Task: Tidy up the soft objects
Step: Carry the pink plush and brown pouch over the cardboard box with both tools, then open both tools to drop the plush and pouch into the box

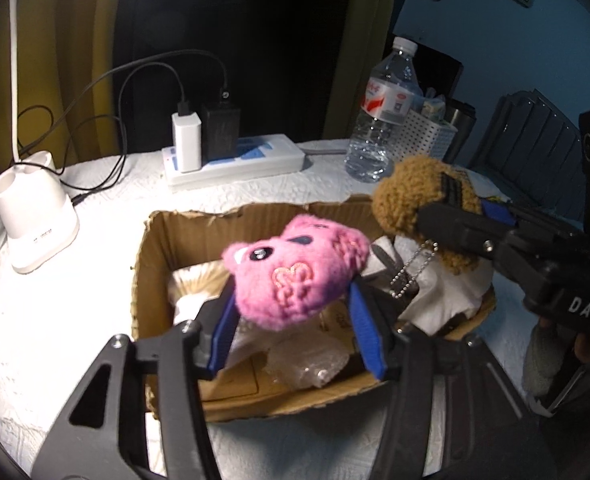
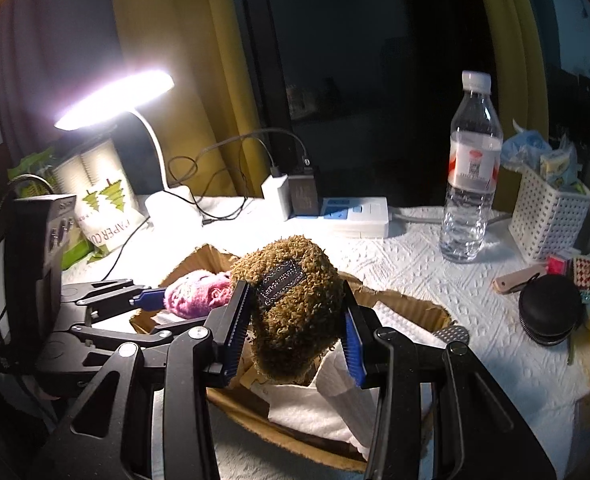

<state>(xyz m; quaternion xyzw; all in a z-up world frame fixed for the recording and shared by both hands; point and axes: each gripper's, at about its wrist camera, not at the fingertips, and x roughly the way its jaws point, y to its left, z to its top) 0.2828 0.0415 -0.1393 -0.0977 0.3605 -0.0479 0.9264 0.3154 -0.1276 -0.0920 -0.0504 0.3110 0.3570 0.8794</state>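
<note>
My left gripper point(image 1: 291, 300) is shut on a pink plush toy point(image 1: 295, 272) and holds it above an open cardboard box point(image 1: 155, 240). My right gripper point(image 2: 295, 320) is shut on a brown curly plush toy point(image 2: 295, 304) with a ball chain point(image 1: 409, 272), held over the box's right side. The right gripper also shows in the left wrist view point(image 1: 447, 204), holding the brown toy point(image 1: 407, 200). The pink toy point(image 2: 195, 292) and the left gripper point(image 2: 151, 298) show in the right wrist view. White tissue point(image 2: 315, 404) and plastic wrap point(image 1: 307, 364) lie in the box.
A white desk lamp point(image 1: 35, 216) stands at the left. A power strip point(image 1: 235, 160) with chargers and cables sits behind the box. A water bottle point(image 2: 471, 176), a white perforated basket point(image 2: 547, 216), a black round case point(image 2: 551, 308) and small items stand at the right.
</note>
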